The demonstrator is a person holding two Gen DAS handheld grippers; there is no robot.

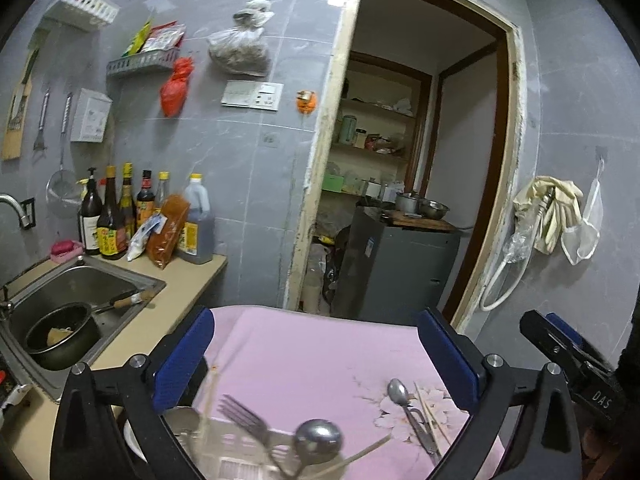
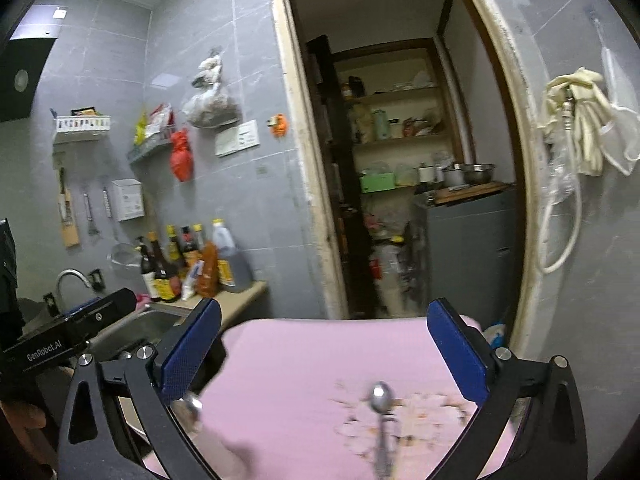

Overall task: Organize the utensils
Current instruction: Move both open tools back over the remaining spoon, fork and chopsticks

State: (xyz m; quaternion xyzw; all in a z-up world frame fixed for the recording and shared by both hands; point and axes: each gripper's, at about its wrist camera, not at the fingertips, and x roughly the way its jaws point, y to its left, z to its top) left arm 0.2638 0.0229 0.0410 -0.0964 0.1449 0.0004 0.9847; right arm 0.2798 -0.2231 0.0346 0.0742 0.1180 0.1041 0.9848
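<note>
A pink floral cloth (image 1: 312,360) covers the table. On it, low in the left wrist view, a fork (image 1: 248,420), a round ladle bowl (image 1: 319,440) and a chopstick (image 1: 360,456) stick up together, blurred. A small spoon (image 1: 398,392) and thin chopsticks (image 1: 432,412) lie to the right on the flower print. My left gripper (image 1: 316,336) is open above the cloth, with nothing between its blue pads. My right gripper (image 2: 324,328) is open too, with the small spoon (image 2: 382,396) blurred below it, untouched. Each gripper shows at the edge of the other's view.
A steel sink (image 1: 132,276) with a black pot (image 1: 60,340) lies left of the table. Sauce bottles (image 1: 120,216) stand on the counter behind it. An open doorway (image 1: 400,180) with a grey cabinet (image 1: 396,272) is beyond the table's far edge. Gloves and a hose (image 1: 548,216) hang at right.
</note>
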